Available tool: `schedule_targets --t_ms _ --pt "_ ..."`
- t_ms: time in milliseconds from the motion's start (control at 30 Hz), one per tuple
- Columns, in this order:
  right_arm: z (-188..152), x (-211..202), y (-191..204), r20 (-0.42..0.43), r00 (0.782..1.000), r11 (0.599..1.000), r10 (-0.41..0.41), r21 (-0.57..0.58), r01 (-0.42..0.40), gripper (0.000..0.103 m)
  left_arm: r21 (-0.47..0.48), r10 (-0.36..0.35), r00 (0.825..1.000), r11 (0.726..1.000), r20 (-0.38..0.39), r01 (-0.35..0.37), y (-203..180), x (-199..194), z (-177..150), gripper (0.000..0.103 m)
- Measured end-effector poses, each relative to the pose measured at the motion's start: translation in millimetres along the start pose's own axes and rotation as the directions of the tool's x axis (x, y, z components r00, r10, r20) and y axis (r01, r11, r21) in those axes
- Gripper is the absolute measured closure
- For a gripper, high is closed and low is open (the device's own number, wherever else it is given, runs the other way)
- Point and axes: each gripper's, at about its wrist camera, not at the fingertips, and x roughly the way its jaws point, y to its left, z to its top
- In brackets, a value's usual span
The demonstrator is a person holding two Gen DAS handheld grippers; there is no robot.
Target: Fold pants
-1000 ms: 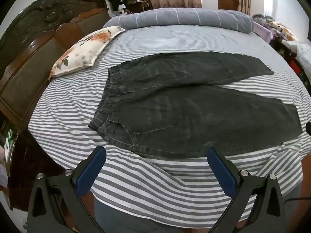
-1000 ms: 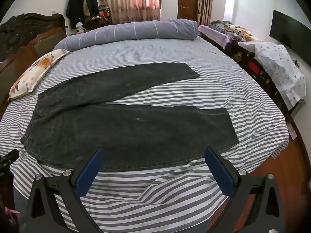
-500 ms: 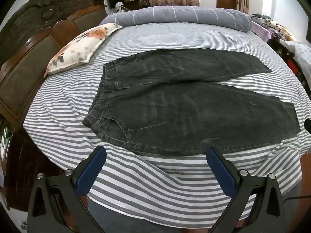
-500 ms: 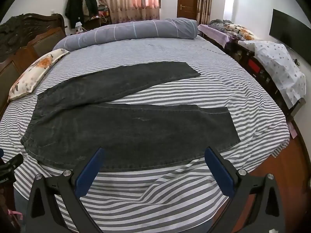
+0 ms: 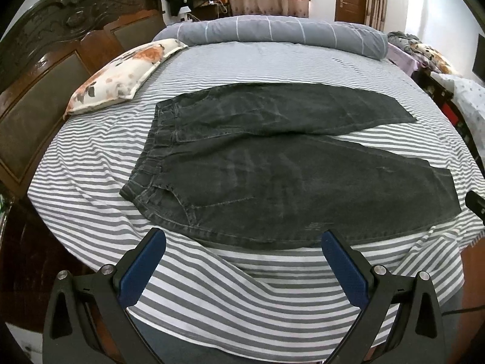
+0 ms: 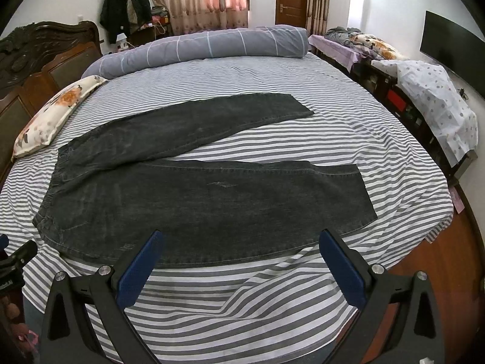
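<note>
Dark grey denim pants (image 5: 272,163) lie flat, legs spread, on the grey-and-white striped bedsheet (image 5: 242,288), just ahead of the left gripper (image 5: 242,261) and right gripper (image 6: 241,259), both spread wide and empty.

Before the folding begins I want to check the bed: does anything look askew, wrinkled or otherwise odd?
Mostly tidy. The pants lie flat, but the legs spread apart in a V. The striped sheet is bunched into wrinkles at the near edge, under the right claw. Both claws are open and empty; the left claw hovers near the waistband.
</note>
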Motion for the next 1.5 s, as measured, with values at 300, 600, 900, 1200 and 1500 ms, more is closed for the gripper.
schedule_targets --t_ms 300,600,900,1200,1500 --pt "0 6 2 -0.011 1.000 1.000 -0.007 0.020 0.007 0.001 0.024 0.016 1.000 1.000 -0.004 -0.016 -5 1 -3 0.001" --pt "-4 10 1 0.003 1.000 1.000 -0.015 -0.002 0.015 0.001 0.006 0.027 1.000 1.000 -0.002 -0.027 -3 1 -3 0.001" --pt "-4 12 -2 0.010 1.000 1.000 -0.010 -0.015 0.010 0.002 -0.011 0.042 0.999 0.999 -0.012 -0.042 2 3 -3 0.001" --pt "-3 11 2 0.017 1.000 1.000 0.006 -0.027 -0.006 0.002 -0.007 0.048 0.999 0.999 -0.011 -0.049 4 3 -4 0.001" --pt "-3 10 6 0.024 1.000 0.999 0.005 -0.041 -0.004 0.002 -0.008 0.064 0.998 0.998 0.000 -0.064 6 0 -7 0.001"
